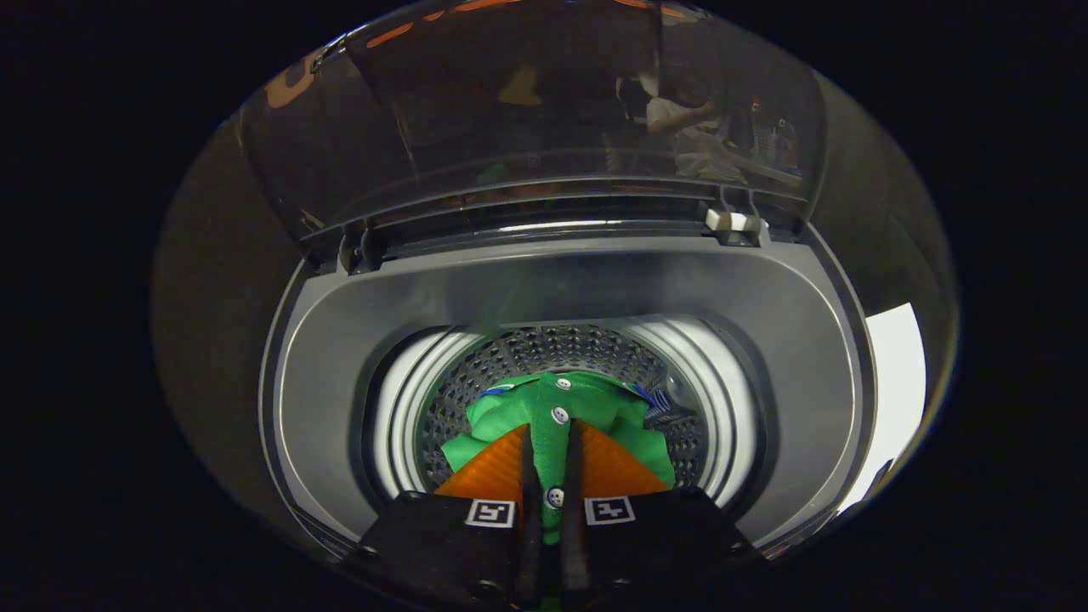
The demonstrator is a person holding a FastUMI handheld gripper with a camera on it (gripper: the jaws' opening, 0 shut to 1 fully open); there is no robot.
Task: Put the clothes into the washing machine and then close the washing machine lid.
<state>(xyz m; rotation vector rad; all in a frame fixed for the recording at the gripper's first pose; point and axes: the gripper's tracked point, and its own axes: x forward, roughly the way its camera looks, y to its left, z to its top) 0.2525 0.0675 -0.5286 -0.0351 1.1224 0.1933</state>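
Note:
My gripper [551,442] is shut on a green garment [586,406] with white buttons, its button strip pinched between the two fingers. The garment hangs over the mouth of the washing machine drum [527,353], whose perforated steel wall shows behind and around the cloth. The grey top deck [595,285] of the washing machine rings the opening. Beyond it, the transparent lid [527,110] stands raised on its hinges at the back.
A white latch piece [733,221] sits at the back right of the deck by the lid hinge. The lid reflects a person and the booth. A pale bright patch [892,382] shows to the right of the machine.

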